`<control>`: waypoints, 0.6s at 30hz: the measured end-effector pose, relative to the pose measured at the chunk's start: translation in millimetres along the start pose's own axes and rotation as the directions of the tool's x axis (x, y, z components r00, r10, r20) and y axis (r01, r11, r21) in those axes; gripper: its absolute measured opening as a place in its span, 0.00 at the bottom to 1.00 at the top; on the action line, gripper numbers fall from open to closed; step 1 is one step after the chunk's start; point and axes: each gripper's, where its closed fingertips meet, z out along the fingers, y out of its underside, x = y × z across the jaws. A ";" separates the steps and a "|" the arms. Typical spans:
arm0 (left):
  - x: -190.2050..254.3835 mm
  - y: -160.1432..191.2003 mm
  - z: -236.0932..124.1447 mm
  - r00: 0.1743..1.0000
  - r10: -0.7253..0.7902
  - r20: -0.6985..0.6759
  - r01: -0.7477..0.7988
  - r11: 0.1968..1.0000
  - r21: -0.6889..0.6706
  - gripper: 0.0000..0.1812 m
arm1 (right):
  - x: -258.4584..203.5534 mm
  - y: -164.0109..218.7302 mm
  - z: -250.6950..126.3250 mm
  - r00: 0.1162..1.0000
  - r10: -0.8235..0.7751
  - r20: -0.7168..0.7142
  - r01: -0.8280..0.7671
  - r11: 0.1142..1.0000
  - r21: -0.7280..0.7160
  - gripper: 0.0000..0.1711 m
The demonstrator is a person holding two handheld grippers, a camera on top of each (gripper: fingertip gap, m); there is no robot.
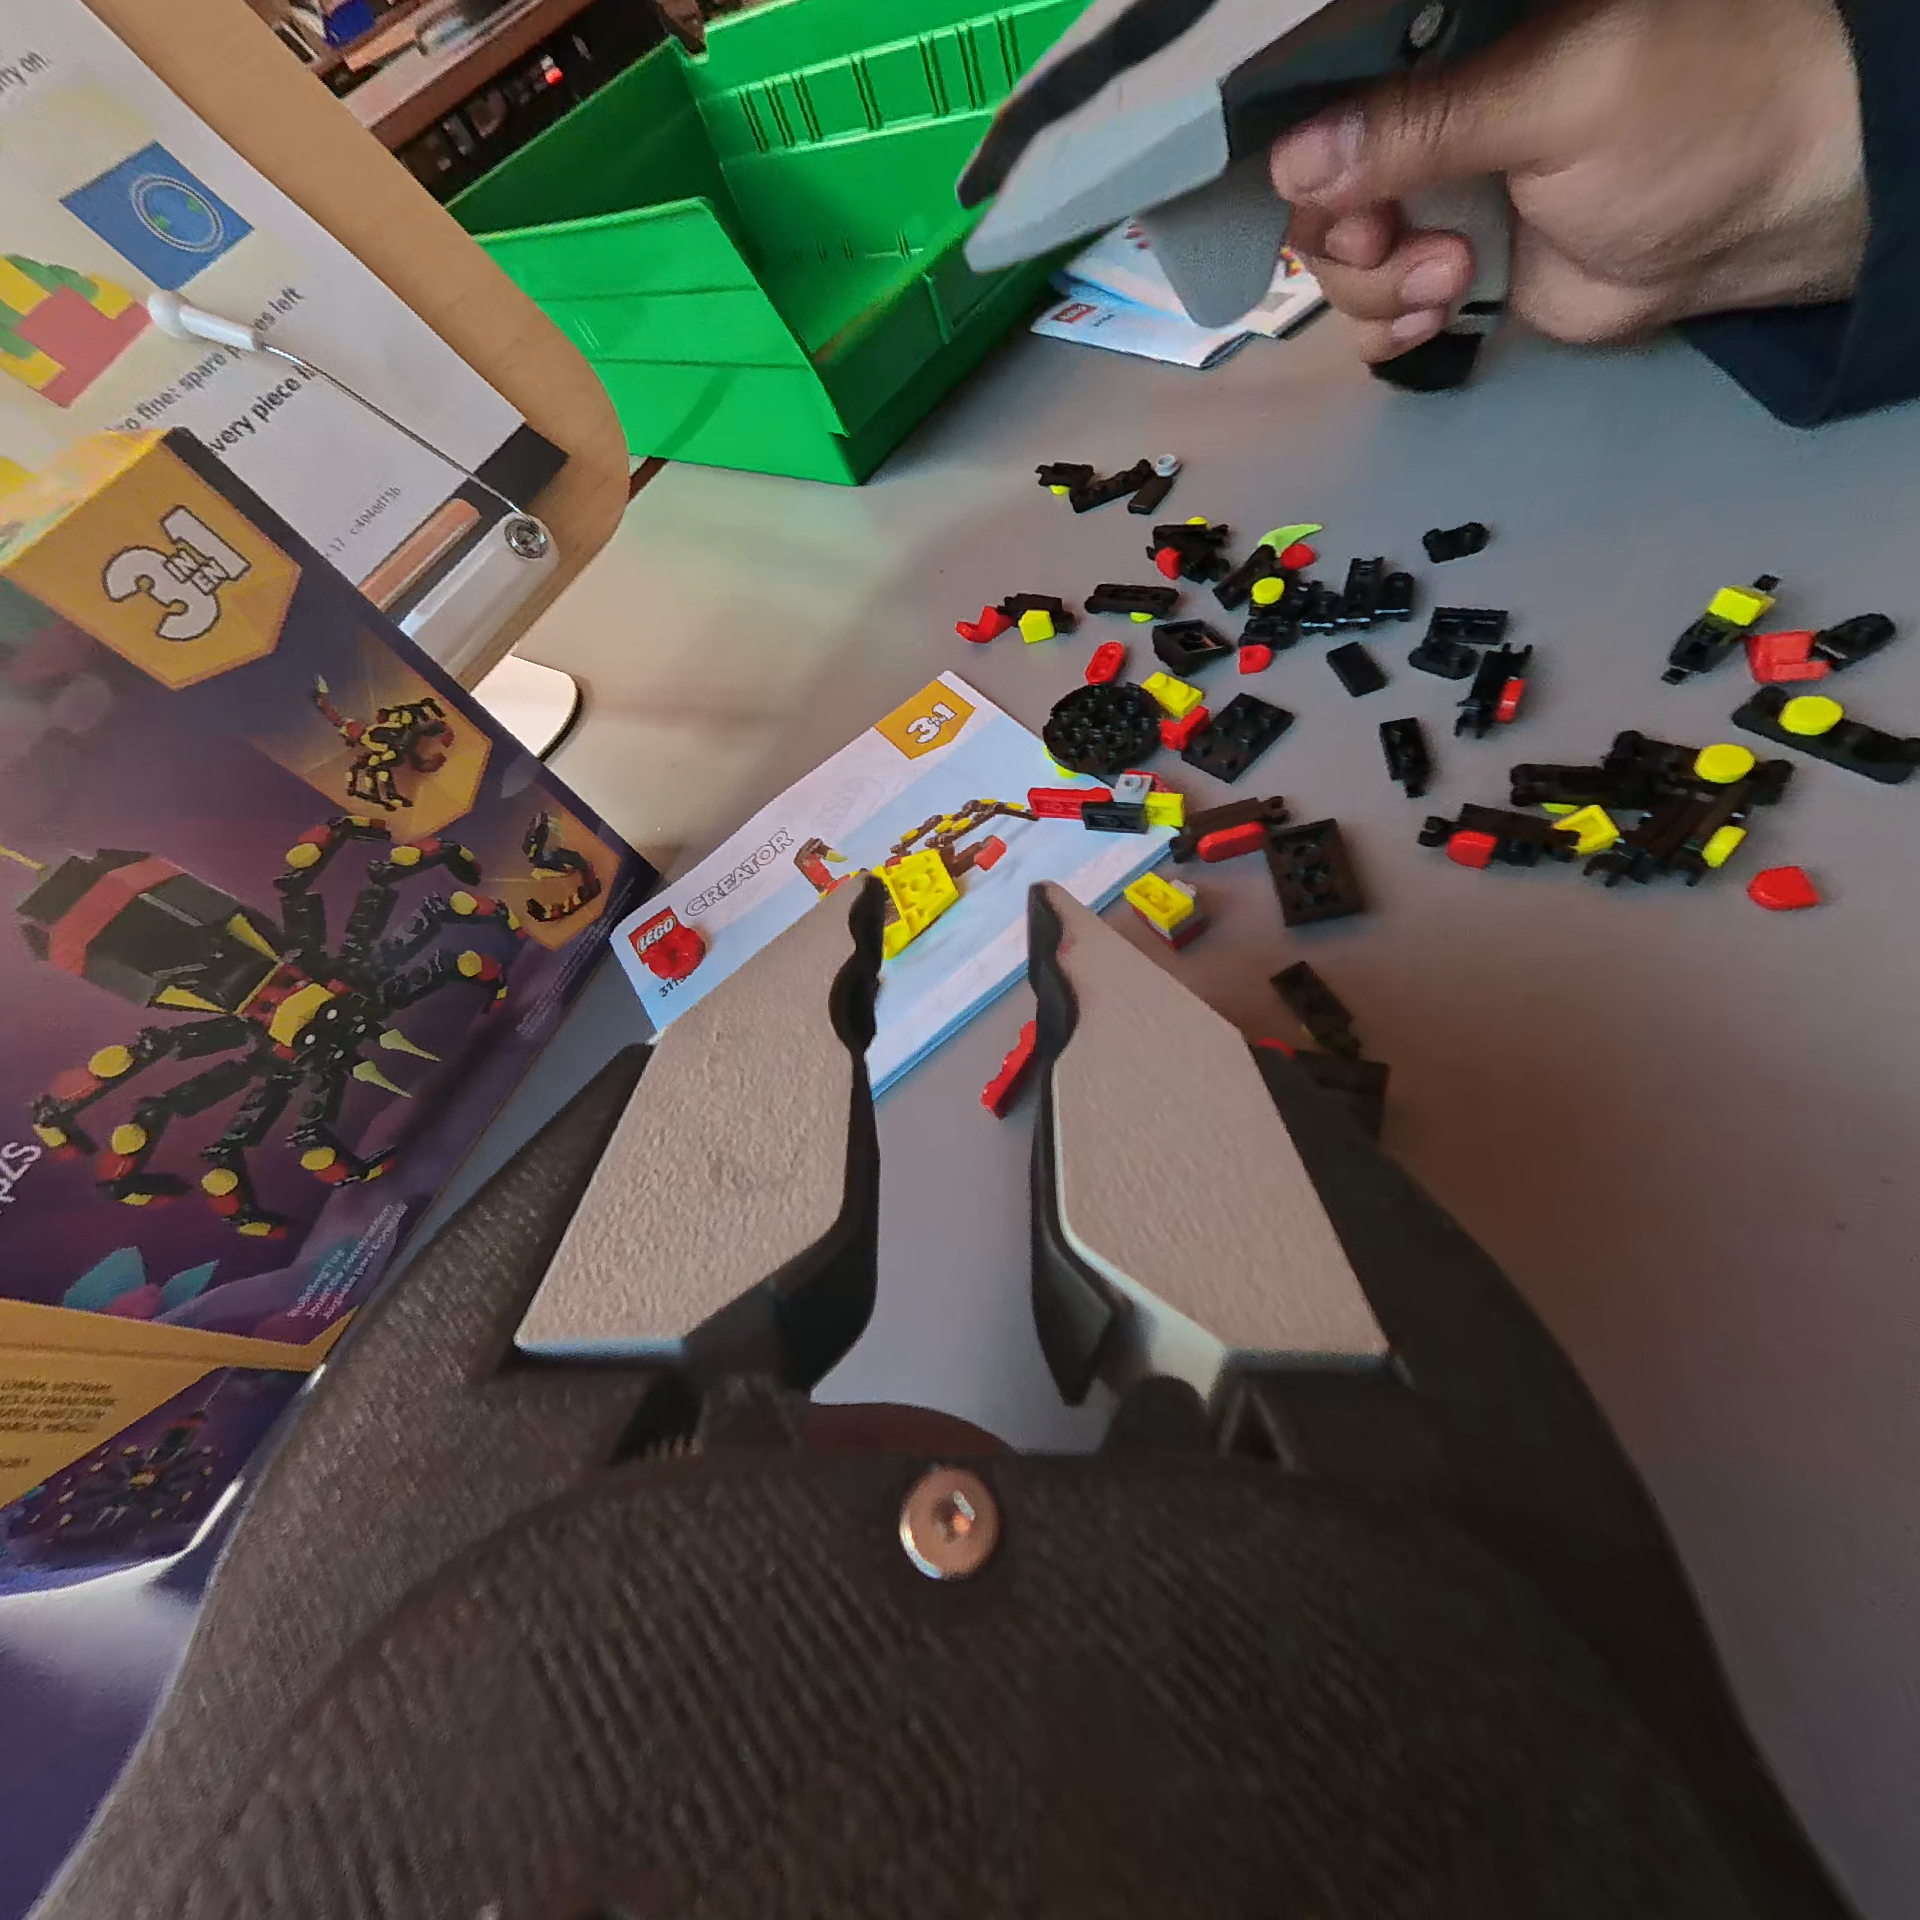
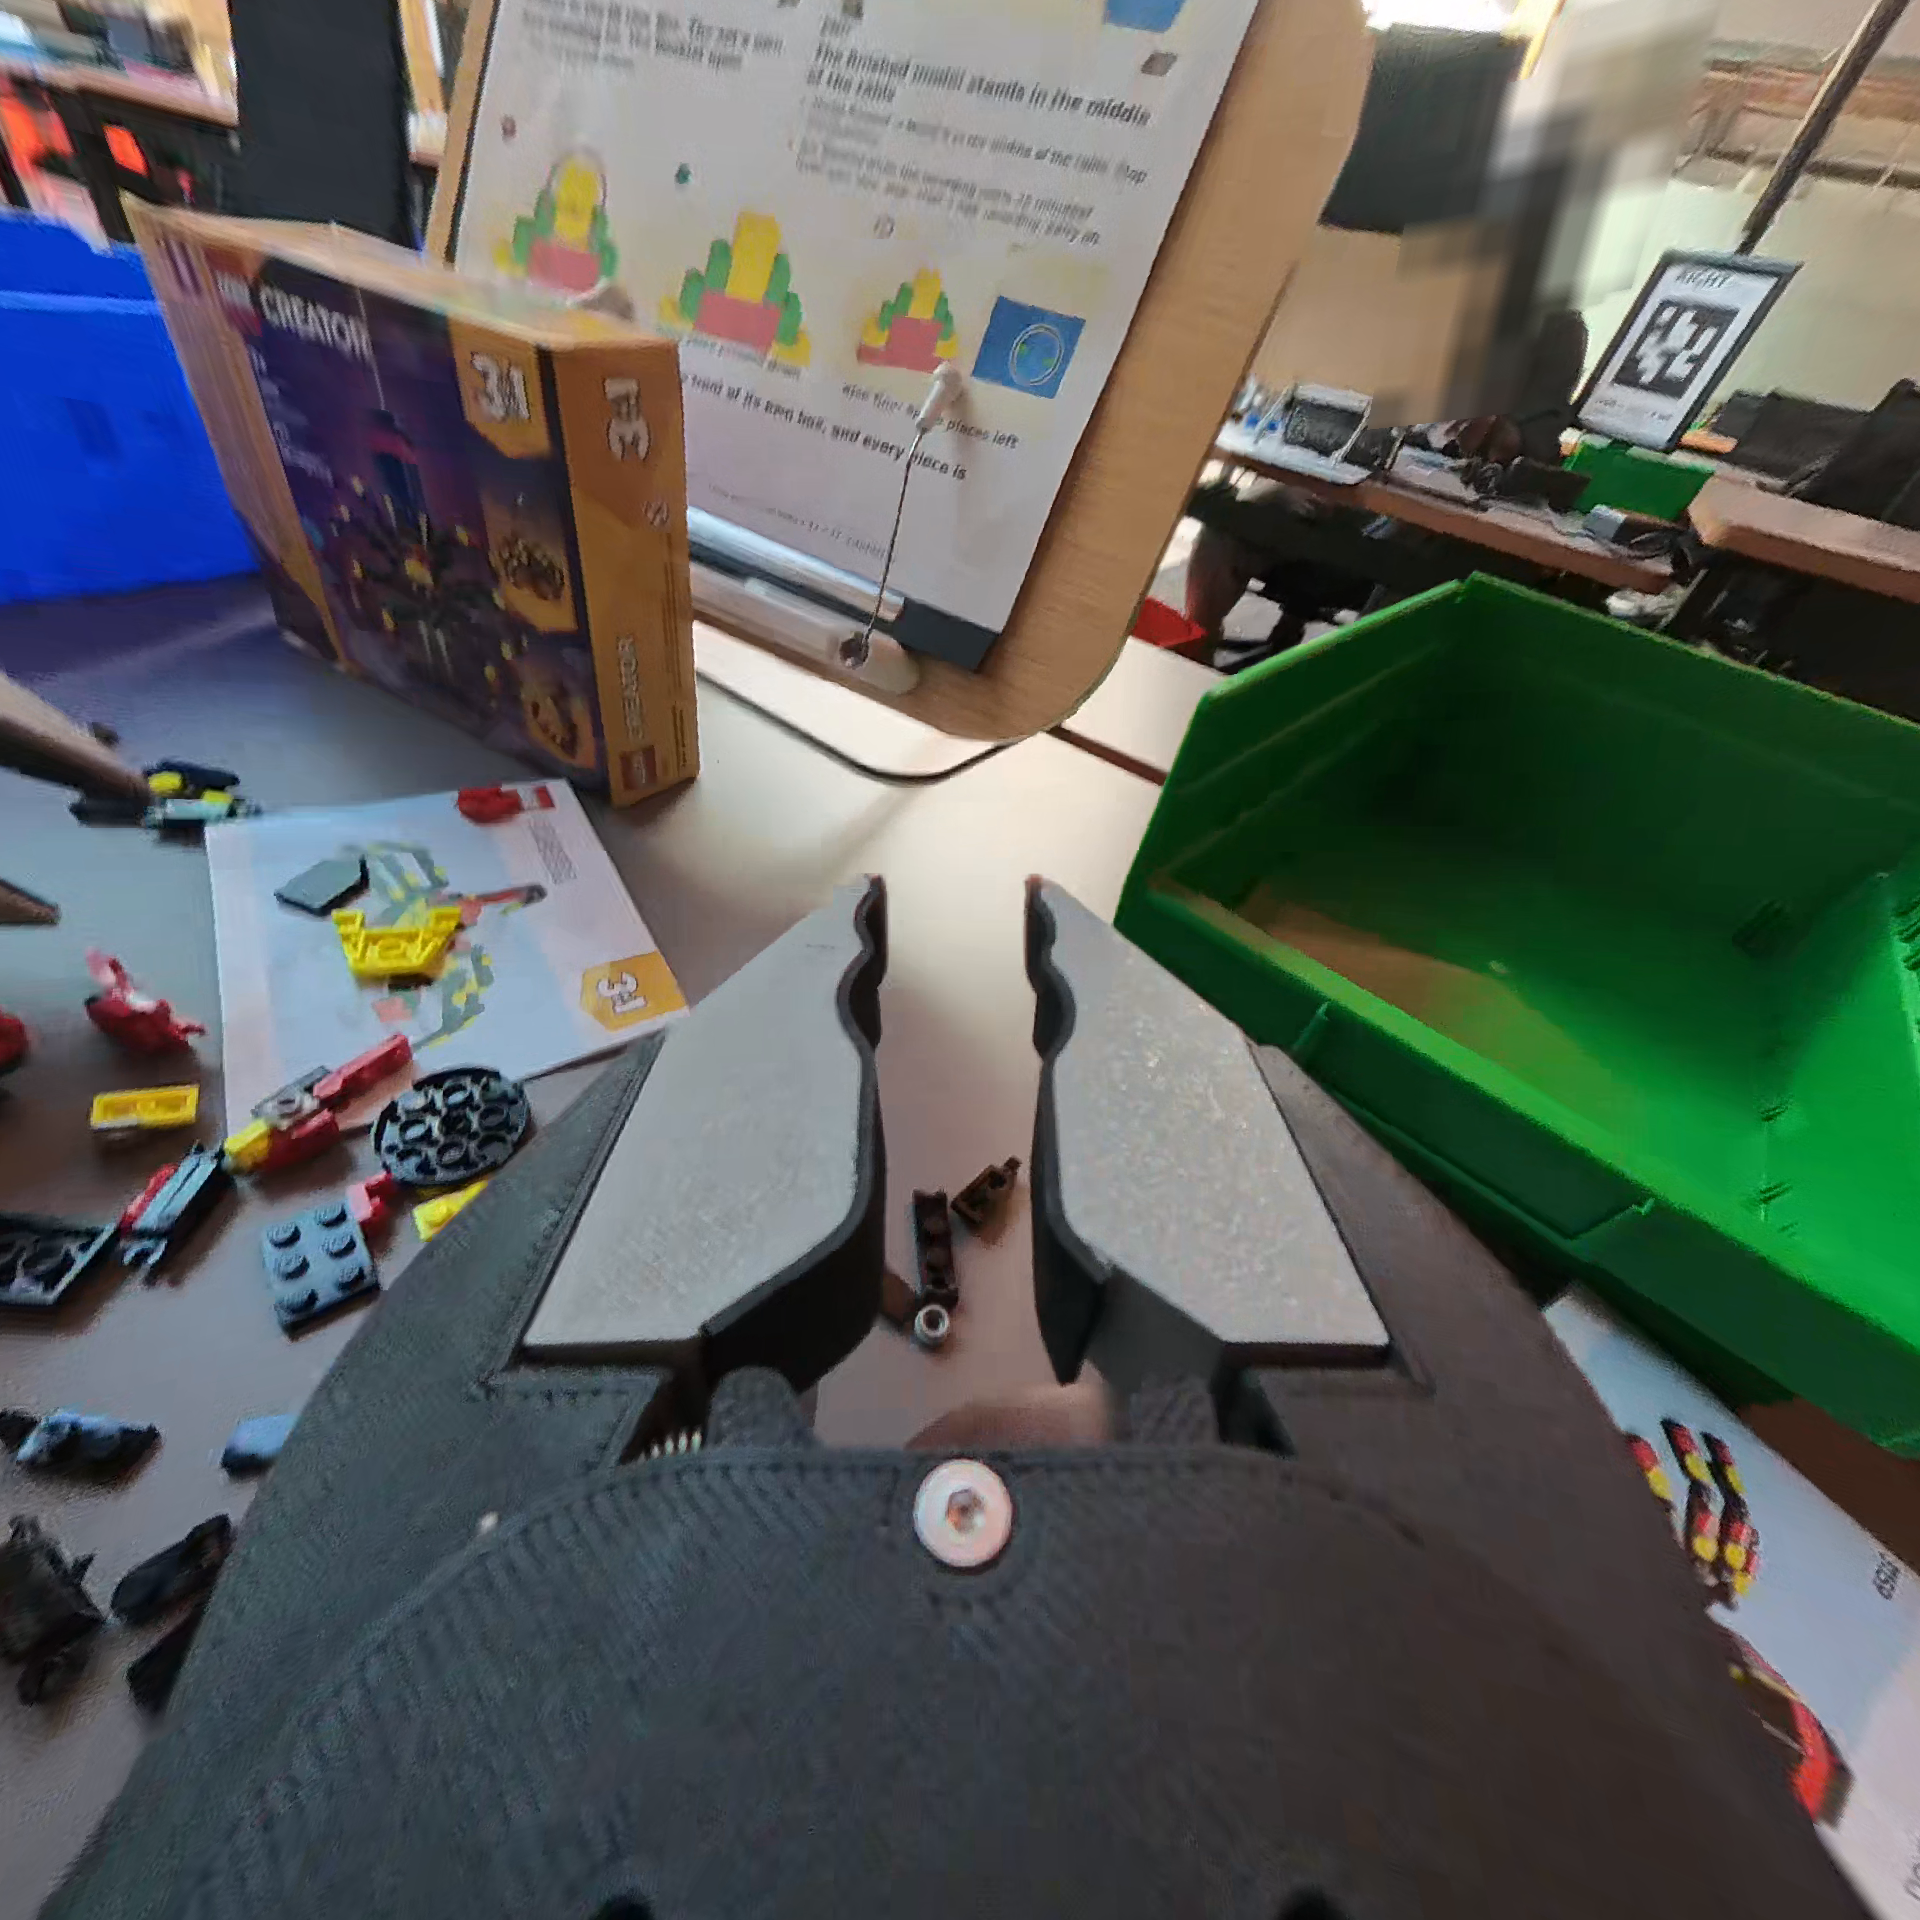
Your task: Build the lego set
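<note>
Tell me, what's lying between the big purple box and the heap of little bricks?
A pale blue instruction booklet lies flat on the grey table between them, clearest in the left wrist view.

Both hand-held grippers empty, agape

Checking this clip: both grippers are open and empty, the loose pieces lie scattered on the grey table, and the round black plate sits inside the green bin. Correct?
Not quite. The round black plate is not in the green bin; it lies on the grey table at the corner of the instruction booklet, as both wrist views show. The rest holds: left gripper and right gripper have open, empty jaws.
</note>
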 end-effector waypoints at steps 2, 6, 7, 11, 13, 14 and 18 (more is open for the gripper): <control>1.8 -1.2 -0.3 1.000 0.020 0.007 -0.020 1.000 0.005 0.14 | 4.0 -15.3 -2.6 0.999 0.024 -0.032 -0.020 0.993 0.114 0.09; 4.5 -4.5 0.9 0.999 0.031 0.010 -0.032 0.999 0.018 0.14 | -0.3 -21.8 2.8 0.998 -0.028 -0.058 0.036 0.988 0.152 0.07; 5.0 -5.2 1.5 1.000 0.025 0.004 -0.025 0.999 0.020 0.14 | -3.2 -23.7 5.4 0.997 -0.044 -0.057 0.052 0.985 0.162 0.06; 5.5 -16.2 -1.0 1.000 -0.008 0.003 0.008 0.996 0.089 0.13 | -17.2 -26.1 21.0 0.996 -0.084 -0.014 0.085 0.983 0.161 0.06; 3.2 -19.5 -4.4 1.000 -0.020 0.013 0.018 0.993 0.118 0.12 | -20.0 -27.4 24.6 0.996 -0.086 -0.004 0.085 0.982 0.169 0.05; 1.2 -21.4 -6.7 0.999 -0.031 0.017 0.028 0.990 0.138 0.12 | -21.1 -27.9 24.5 0.997 -0.080 0.004 0.078 0.982 0.172 0.05; -7.6 -28.6 -14.5 0.994 -0.105 0.000 0.103 0.971 0.215 0.11 | -24.7 -30.7 15.3 0.999 -0.005 0.051 -0.005 0.980 0.197 0.05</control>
